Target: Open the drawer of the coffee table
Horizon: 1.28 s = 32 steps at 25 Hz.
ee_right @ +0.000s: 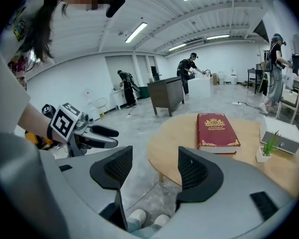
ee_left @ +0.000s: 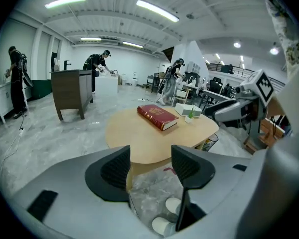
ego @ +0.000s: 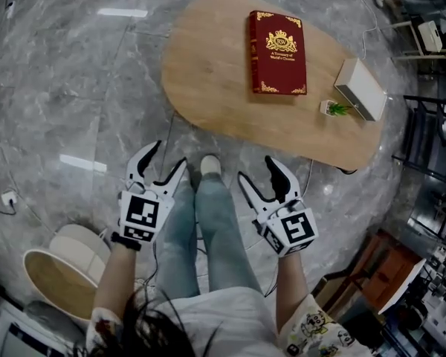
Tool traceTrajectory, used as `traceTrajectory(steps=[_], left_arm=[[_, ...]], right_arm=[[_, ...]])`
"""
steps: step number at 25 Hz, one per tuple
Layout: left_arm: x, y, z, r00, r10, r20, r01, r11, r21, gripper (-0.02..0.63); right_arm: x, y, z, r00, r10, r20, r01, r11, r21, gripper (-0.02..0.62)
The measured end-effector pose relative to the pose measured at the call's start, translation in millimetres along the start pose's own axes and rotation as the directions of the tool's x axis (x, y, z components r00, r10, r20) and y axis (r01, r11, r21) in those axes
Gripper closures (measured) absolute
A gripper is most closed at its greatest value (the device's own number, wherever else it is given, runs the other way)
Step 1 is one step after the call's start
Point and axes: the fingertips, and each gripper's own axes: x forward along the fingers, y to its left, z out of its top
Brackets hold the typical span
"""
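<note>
- The left gripper [ee_left: 150,158] has its jaws wide apart with nothing between them; only the floor and the person's white shoes show through the gap.
- The right gripper [ee_right: 154,166] is spread just as wide and also holds nothing.
- Both grippers hover side by side above the person's knees, pointing toward the coffee table [ego: 208,73], and are well apart from it.
- The coffee table stands just ahead of the person's feet, on a grey marble-look floor.
- No view shows the drawer. It is presumably under the oval wooden worktop [ego: 201,103], but which side it is on cannot be told.
- Step in hand, as a judgement: the approach. No contact has been made and the drawer is unopened as far as can be seen.
- The next move likely calls for lowering one gripper below the worktop's edge, finding the drawer front or handle, closing on it and pulling straight out.
- Count on the worktop: one red hardback book [ego: 277,50], lying flat; one white box [ego: 360,88]; one small potted plant [ego: 333,108] just beside the box.
- Count overall: two grippers, one coffee table, no drawer seen.
- Farther off are one dark cabinet [ee_left: 72,91] and three people working in the background.
</note>
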Motion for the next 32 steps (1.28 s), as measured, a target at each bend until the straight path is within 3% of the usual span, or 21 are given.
traceTrajectory(steps=[8,15,23,32], left_arm=[[51,18,-62,0.998,-0.011,-0.065,0.011,1.0,-0.009,0.368],[105,34,-106,0.985,-0.065,-0.16,0.074,0.996,0.051,0.368],[156,47,-129,0.966,-0.105,-0.237,0.151,0.97,0.189,0.368],[188,49,-132,0.96,-0.148,-0.239,0.203,0.953,0.226,0.37]], right_arm=[[37,-21,-30,1.0,0.016,-0.017,-0.016,0.999,-0.031,0.345],[65,-22,-54,0.997,0.052,-0.056,-0.054,0.998,-0.035,0.345],[77,-13,-81,0.993,0.073,-0.089,-0.075,0.997,-0.017,0.345],[74,-9,-107,0.99,0.081,-0.112,-0.08,0.997,0.011,0.345]])
